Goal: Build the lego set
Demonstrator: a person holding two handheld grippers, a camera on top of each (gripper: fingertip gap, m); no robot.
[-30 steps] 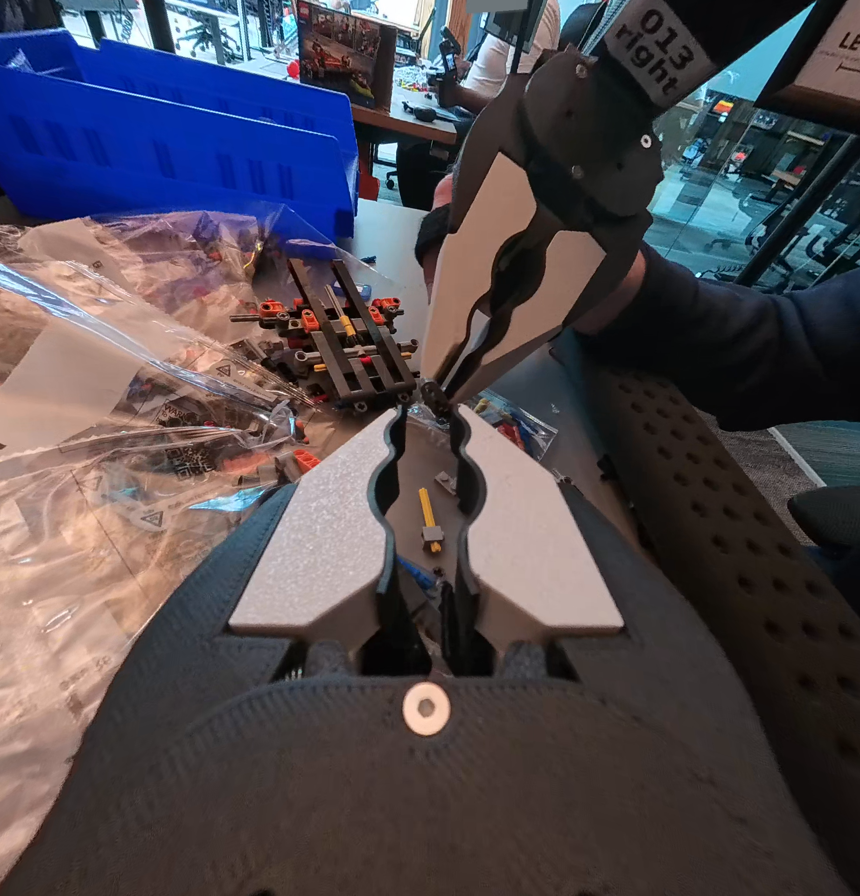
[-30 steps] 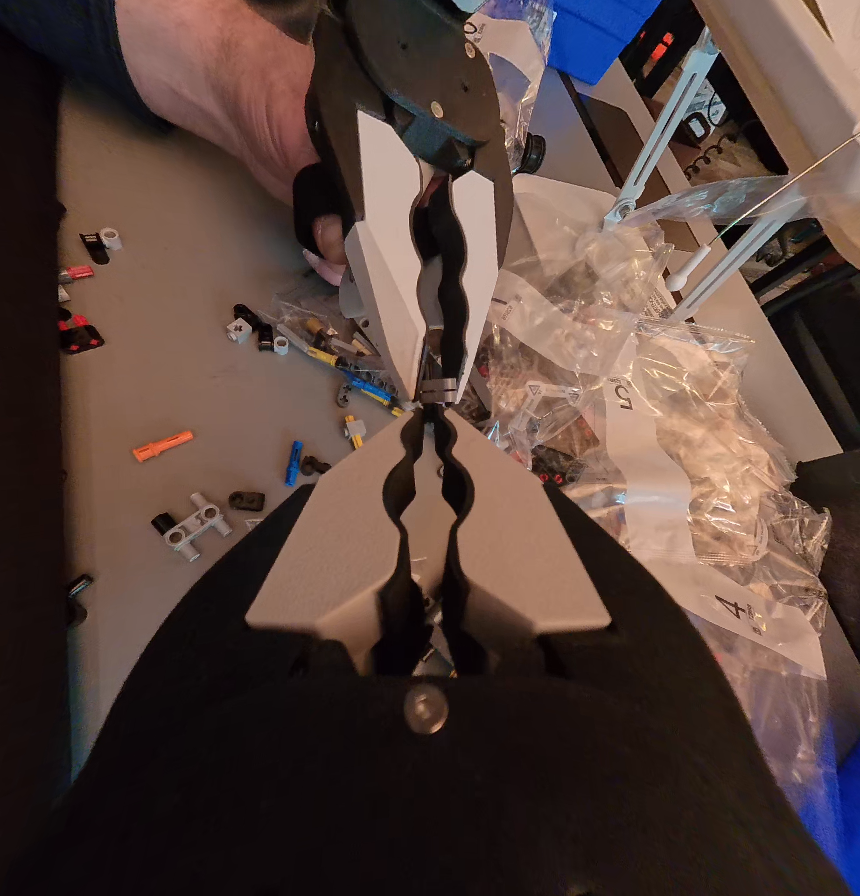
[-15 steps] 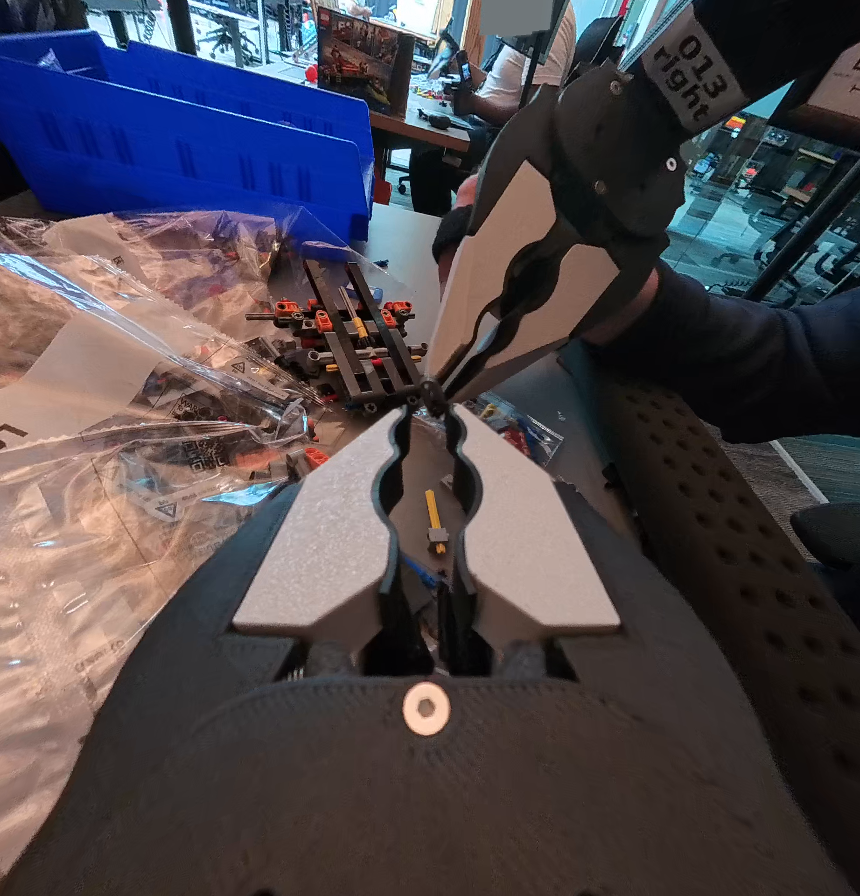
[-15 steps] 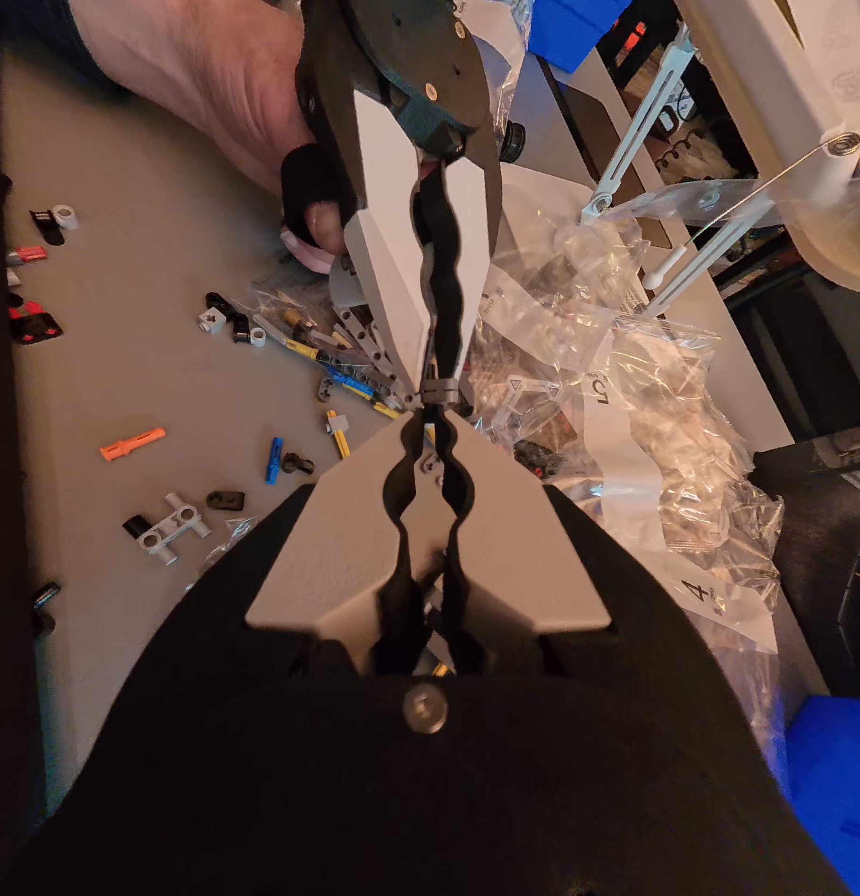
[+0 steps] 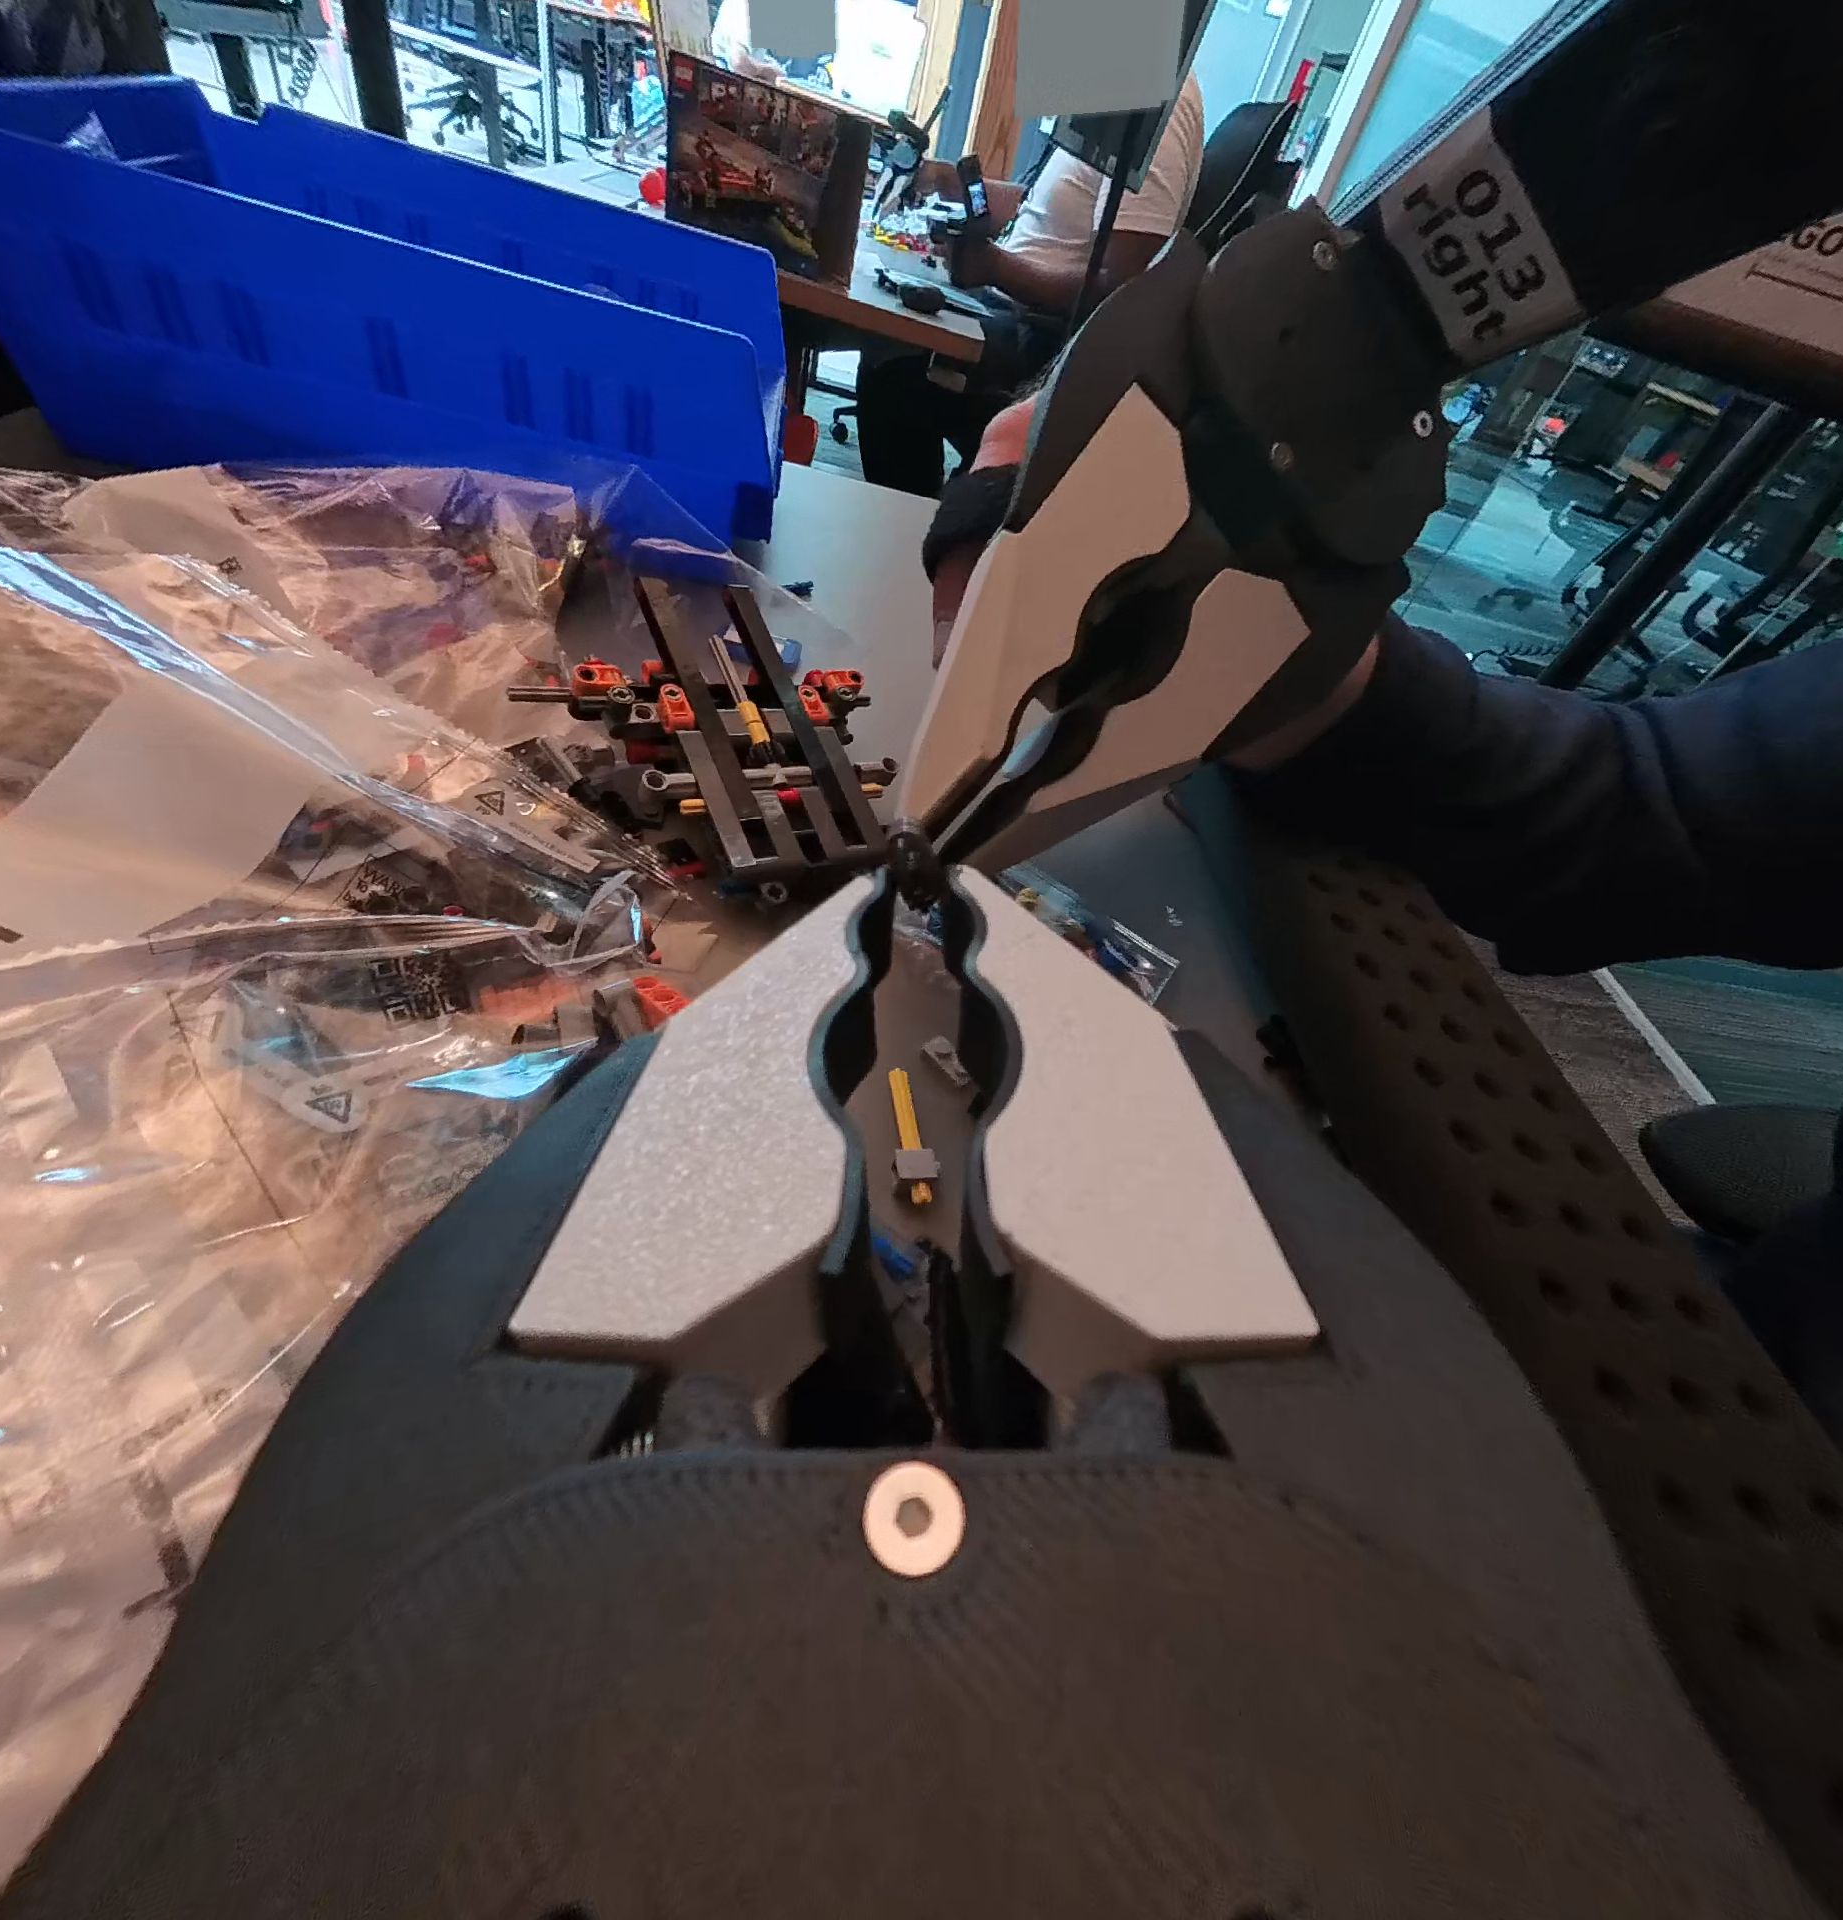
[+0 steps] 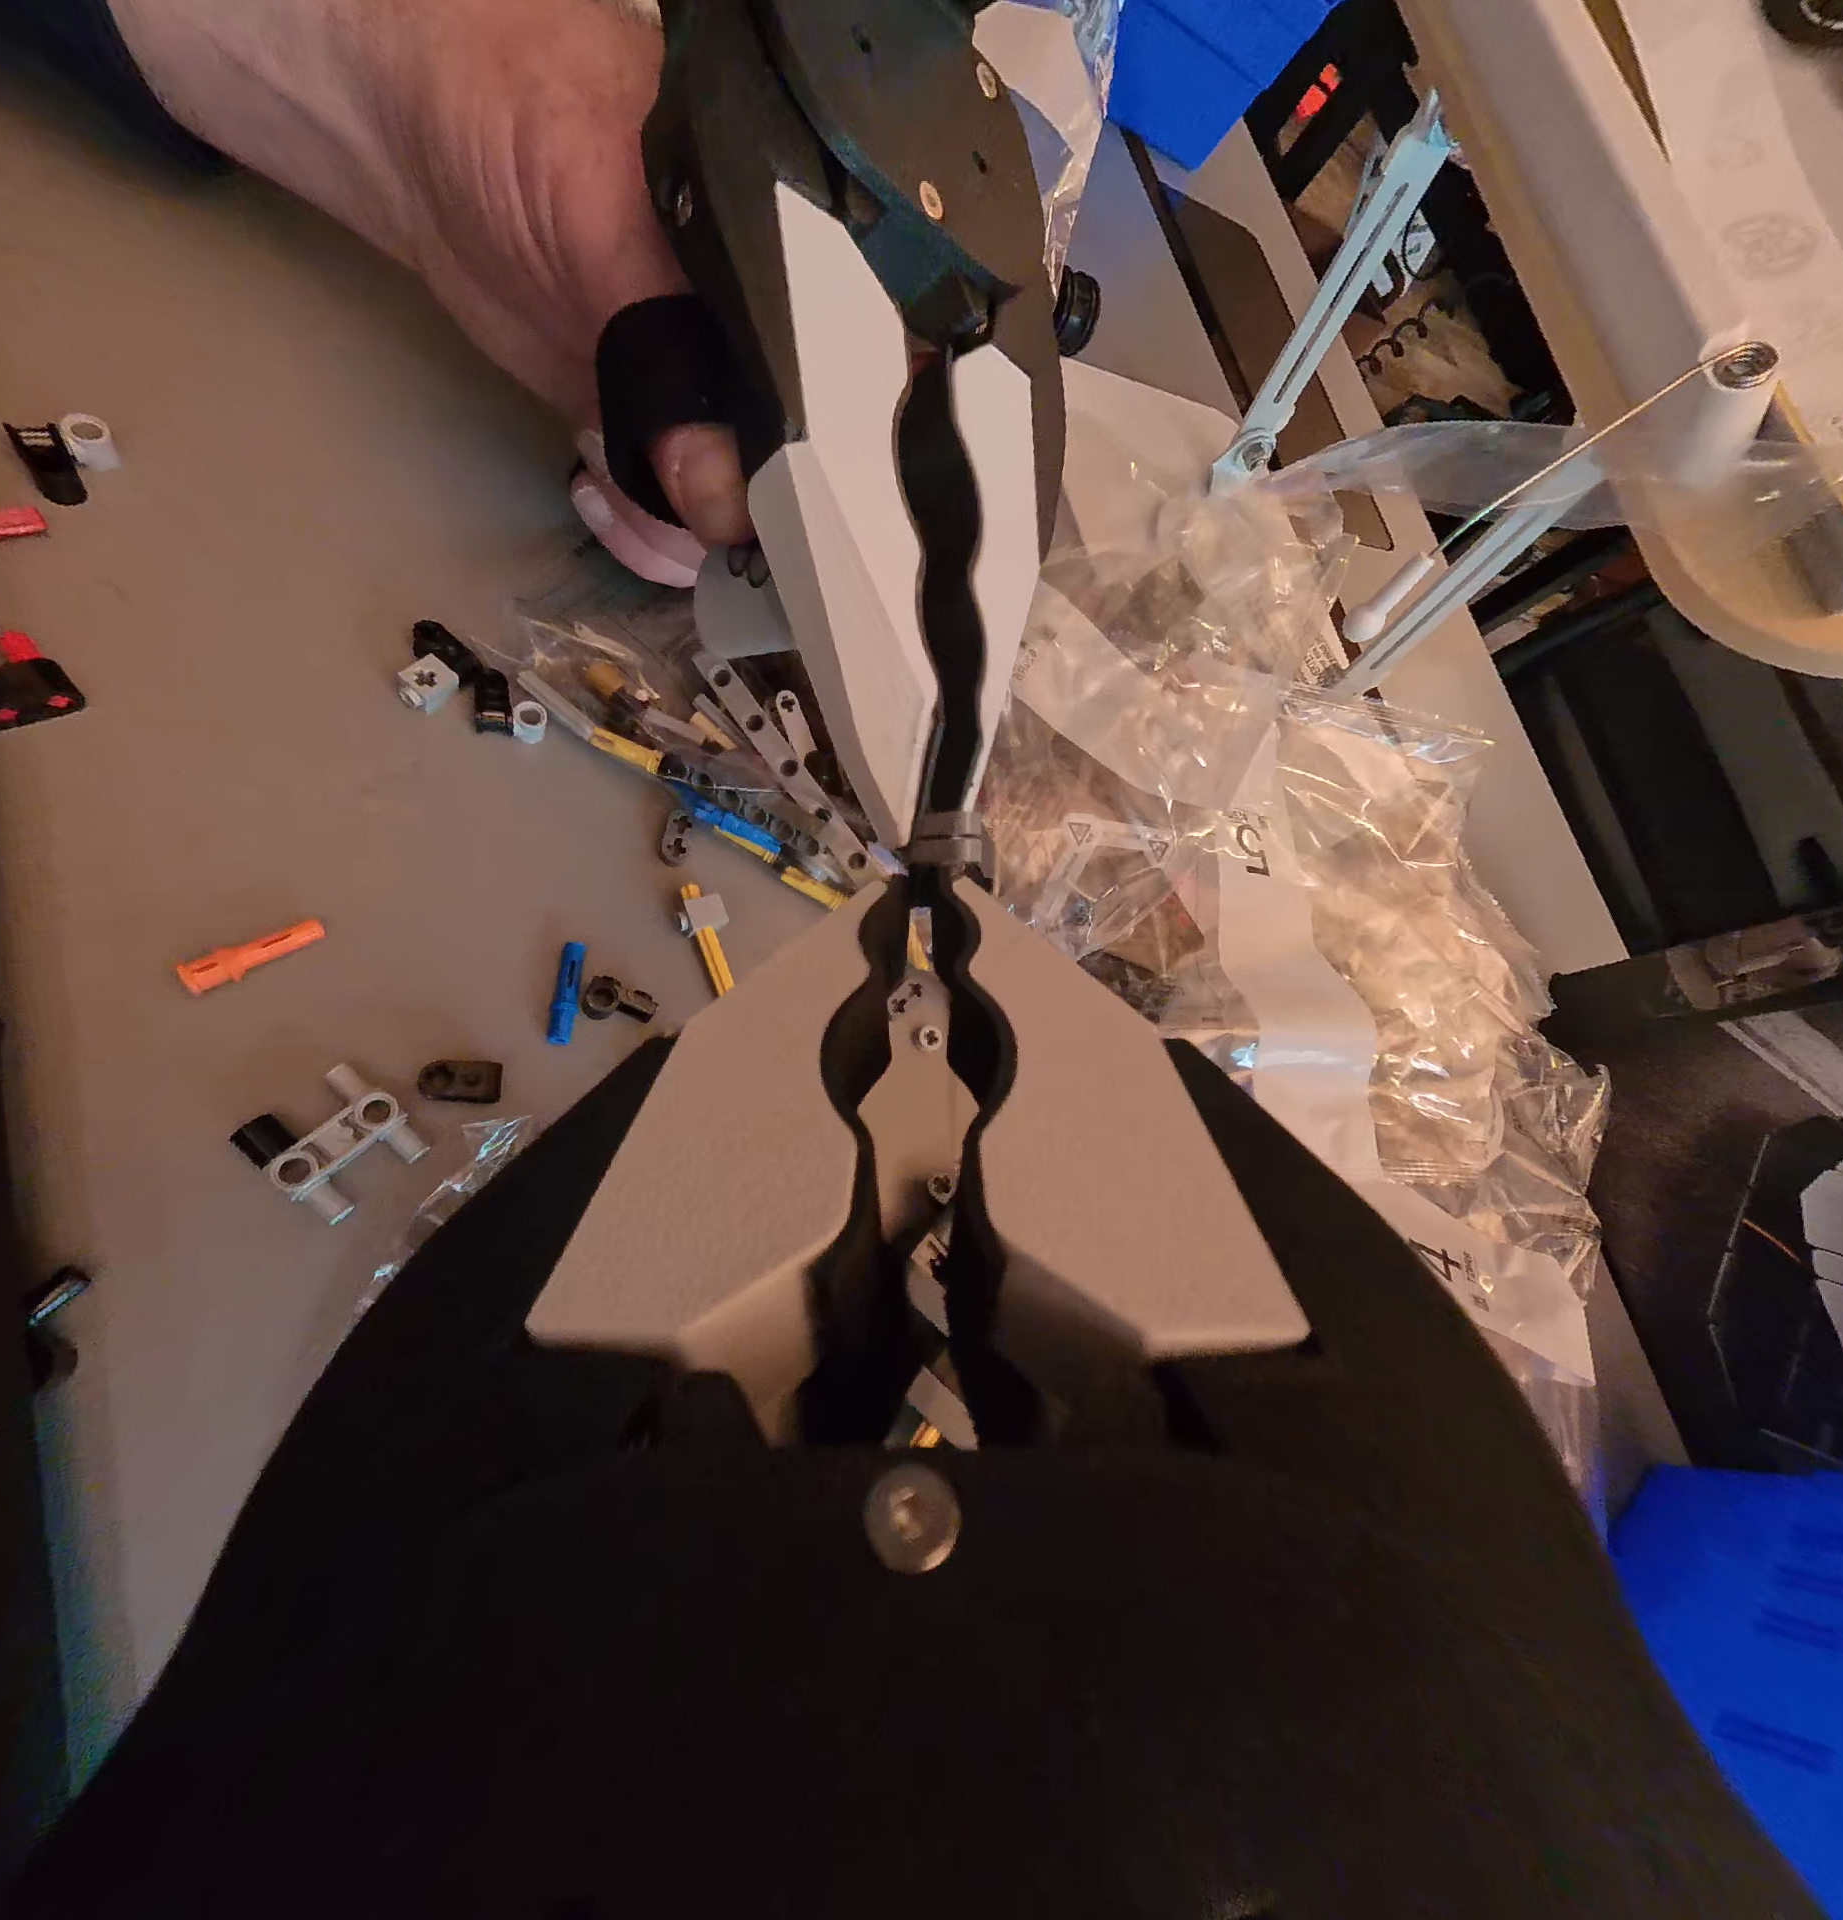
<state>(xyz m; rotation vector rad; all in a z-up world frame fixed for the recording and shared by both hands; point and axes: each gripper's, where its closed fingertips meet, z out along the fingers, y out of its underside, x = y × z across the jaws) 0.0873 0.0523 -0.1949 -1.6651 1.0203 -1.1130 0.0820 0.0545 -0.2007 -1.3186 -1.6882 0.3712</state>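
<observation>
My left gripper (image 5: pixel 912 891) is shut on a small grey ring-shaped piece (image 6: pixel 948 836), which looks dark in the left wrist view (image 5: pixel 912 862). My right gripper (image 6: pixel 922 888) meets it tip to tip and is shut on a thin dark piece (image 6: pixel 912 914), partly hidden between its tips. The right gripper also shows in the left wrist view (image 5: pixel 932 840), and the left gripper in the right wrist view (image 6: pixel 943 816). Both are held above the table. A partly built black, grey and red lego frame (image 5: pixel 740 769) lies on the table just beyond the tips.
Clear plastic bags of parts (image 5: pixel 221 831) (image 6: pixel 1260 883) cover one side of the table. Blue bins (image 5: pixel 377 312) stand behind them. Loose parts lie below: an orange pin (image 6: pixel 252 951), a blue pin (image 6: pixel 566 992), a grey connector (image 6: pixel 340 1143), a yellow axle (image 5: pixel 906 1122). The tips of both grippers are at nearly the same place. The blue pin (image 6: pixel 566 992) is about 9 cm from both grippers' fingertips.
The two grippers stay tip to tip with their pieces. Both views have shifted slightly; the right gripper now leans lower in the left wrist view.
</observation>
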